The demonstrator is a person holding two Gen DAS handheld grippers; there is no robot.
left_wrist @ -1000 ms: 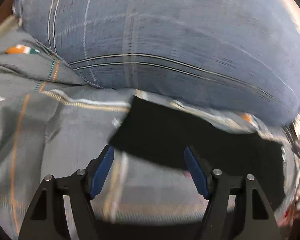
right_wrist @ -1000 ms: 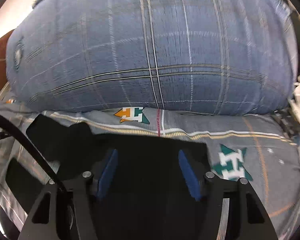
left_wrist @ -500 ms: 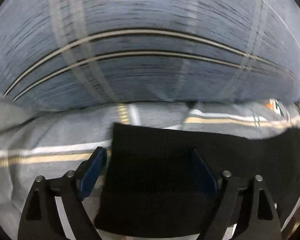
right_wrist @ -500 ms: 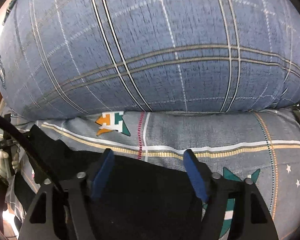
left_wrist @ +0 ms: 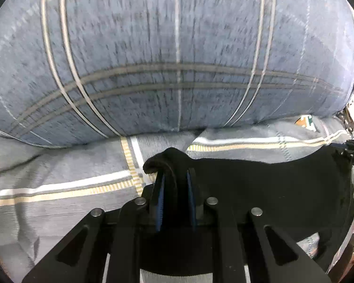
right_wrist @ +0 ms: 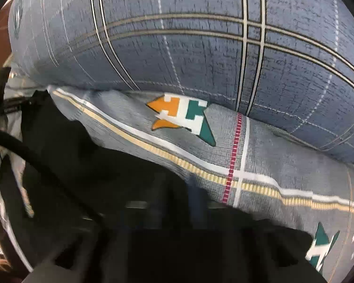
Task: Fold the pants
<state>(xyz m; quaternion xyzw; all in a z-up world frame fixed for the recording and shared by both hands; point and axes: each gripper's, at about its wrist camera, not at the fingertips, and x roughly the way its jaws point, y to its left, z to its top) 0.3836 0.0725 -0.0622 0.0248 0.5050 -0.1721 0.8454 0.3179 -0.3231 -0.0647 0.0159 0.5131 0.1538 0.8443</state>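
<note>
1. The left gripper [left_wrist: 174, 198] has its blue-padded fingers [left_wrist: 160, 202] pinched nearly together on a bunched fold of the black pants [left_wrist: 271, 188].
2. The right gripper [right_wrist: 174, 212] is blurred and dark against the pants [right_wrist: 94, 165]; I cannot tell how its fingers stand.
3. The pants lie spread on a grey striped bedsheet [left_wrist: 59, 169] [right_wrist: 259, 155].
4. Beyond, a blue plaid pillow [left_wrist: 177, 54] [right_wrist: 200, 47] rests on the sheet.

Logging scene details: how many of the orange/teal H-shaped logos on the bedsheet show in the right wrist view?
2. One orange-and-teal logo lies just below the blue pillow; a second logo, showing only teal and white, sits at the lower right edge. The black pants may hide others.
</note>
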